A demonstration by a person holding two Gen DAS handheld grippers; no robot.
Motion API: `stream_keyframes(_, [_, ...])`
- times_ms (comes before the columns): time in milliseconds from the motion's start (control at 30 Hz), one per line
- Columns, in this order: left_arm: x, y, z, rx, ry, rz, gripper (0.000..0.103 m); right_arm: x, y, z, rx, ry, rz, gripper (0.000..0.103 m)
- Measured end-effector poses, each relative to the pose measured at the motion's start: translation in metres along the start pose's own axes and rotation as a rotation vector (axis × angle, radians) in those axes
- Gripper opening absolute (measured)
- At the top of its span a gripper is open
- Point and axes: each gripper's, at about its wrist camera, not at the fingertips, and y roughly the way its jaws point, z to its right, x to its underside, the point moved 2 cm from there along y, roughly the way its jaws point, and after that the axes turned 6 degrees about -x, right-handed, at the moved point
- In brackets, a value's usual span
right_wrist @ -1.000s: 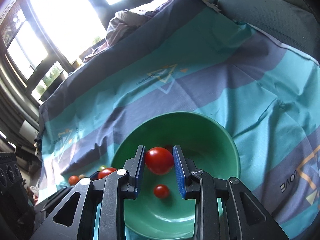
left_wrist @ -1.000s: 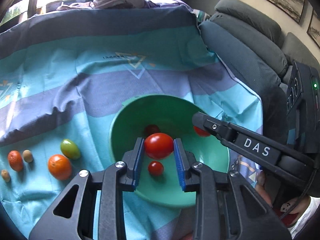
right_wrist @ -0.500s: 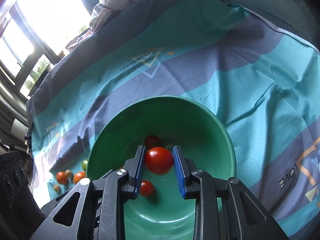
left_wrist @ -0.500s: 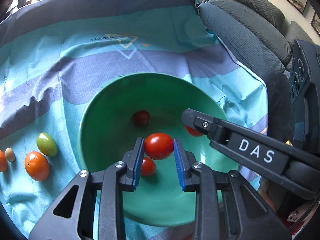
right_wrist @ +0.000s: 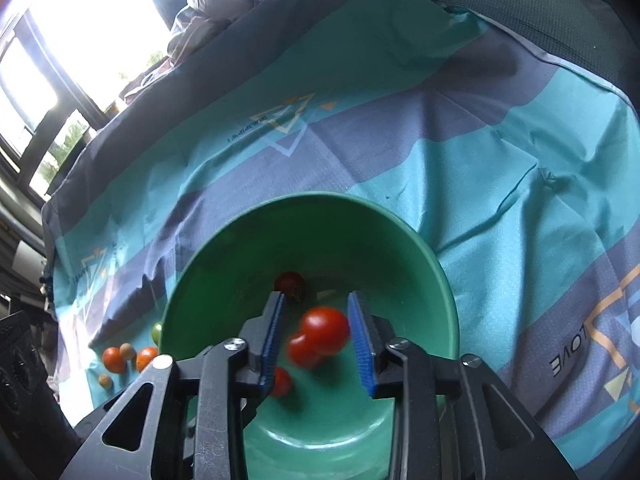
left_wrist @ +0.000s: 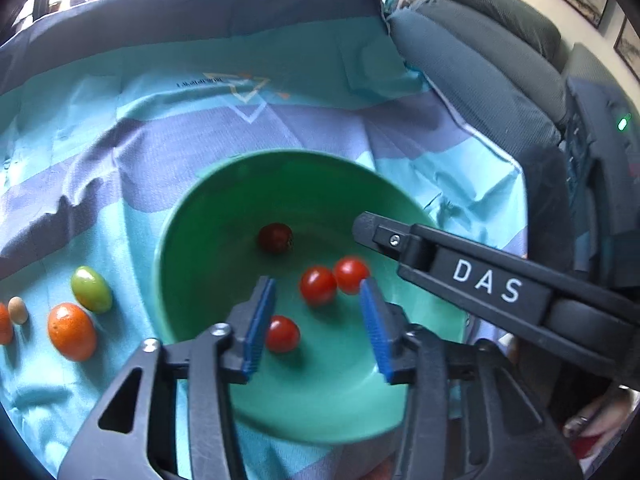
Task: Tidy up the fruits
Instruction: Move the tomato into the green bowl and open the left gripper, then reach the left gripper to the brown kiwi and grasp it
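Observation:
A green bowl (left_wrist: 192,240) (right_wrist: 400,240) sits on a striped teal cloth. My left gripper (left_wrist: 318,320) is open above it. My right gripper (right_wrist: 318,334) is open too, and a red tomato (right_wrist: 325,330) sits blurred between its pads, apart from them. In the left wrist view two red tomatoes (left_wrist: 318,285) (left_wrist: 351,275) lie side by side in the bowl, with a small red one (left_wrist: 282,334) and a dark red one (left_wrist: 275,237). The right gripper's finger marked DAS (left_wrist: 480,280) reaches over the bowl's right rim.
Left of the bowl on the cloth lie a green fruit (left_wrist: 91,289), an orange fruit (left_wrist: 72,331), a small beige one (left_wrist: 18,310) and another orange one at the frame edge. A grey sofa (left_wrist: 480,60) stands at the right. A heap of clothes (right_wrist: 216,20) lies by the window.
Both grippers have opened and let go of their red tomatoes. The tomatoes have dropped into the bowl; the right one still looks blurred between the pads.

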Motion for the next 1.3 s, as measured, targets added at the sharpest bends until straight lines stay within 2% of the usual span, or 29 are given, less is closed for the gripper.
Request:
stream_keyframes(67, [0.0, -0.012, -0.006, -0.013, -0.007, 0.016, 0.049, 0.0, -0.002, -0.004, -0.014, -0.01, 0.014, 0.05])
stream_keyframes(267, [0.0, -0.065, -0.05, -0.094, -0.092, 0.088, 0.054, 0.002, -0.007, -0.025, -0.038, -0.067, 0.036, 0.051])
stream_keyframes(500, [0.021, -0.13, -0.139, -0.297, -0.248, 0.19, 0.06, 0.01, -0.005, -0.068, -0.067, -0.178, 0.037, 0.051])
stream_keyframes(633, [0.038, -0.144, -0.193, -0.399, -0.397, 0.212, 0.06, 0.019, 0.001, -0.098, -0.085, -0.256, 0.025, 0.051])
stream_keyframes(733, [0.046, -0.151, -0.221, -0.45, -0.453, 0.215, 0.06, 0.027, 0.004, -0.121, -0.128, -0.317, 0.012, 0.051])
stream_keyframes(867, [0.051, -0.144, -0.245, -0.486, -0.502, 0.181, 0.059, 0.04, 0.014, -0.15, -0.206, -0.379, -0.035, 0.051])
stream_keyframes(1033, [0.063, -0.131, -0.268, -0.517, -0.536, 0.116, 0.058, 0.054, 0.037, -0.176, -0.293, -0.378, -0.132, 0.051])
stream_keyframes(1200, [0.071, -0.11, -0.277, -0.517, -0.564, 0.044, 0.043, 0.06, 0.07, -0.205, -0.345, -0.36, -0.248, 0.051])
stream_keyframes(1233, [0.072, -0.106, -0.277, -0.515, -0.565, 0.031, 0.042, 0.061, 0.078, -0.214, -0.352, -0.375, -0.269, 0.05])
stream_keyframes(1300, [0.072, -0.1, -0.278, -0.513, -0.56, 0.016, 0.039, 0.067, 0.095, -0.229, -0.355, -0.398, -0.318, 0.039])
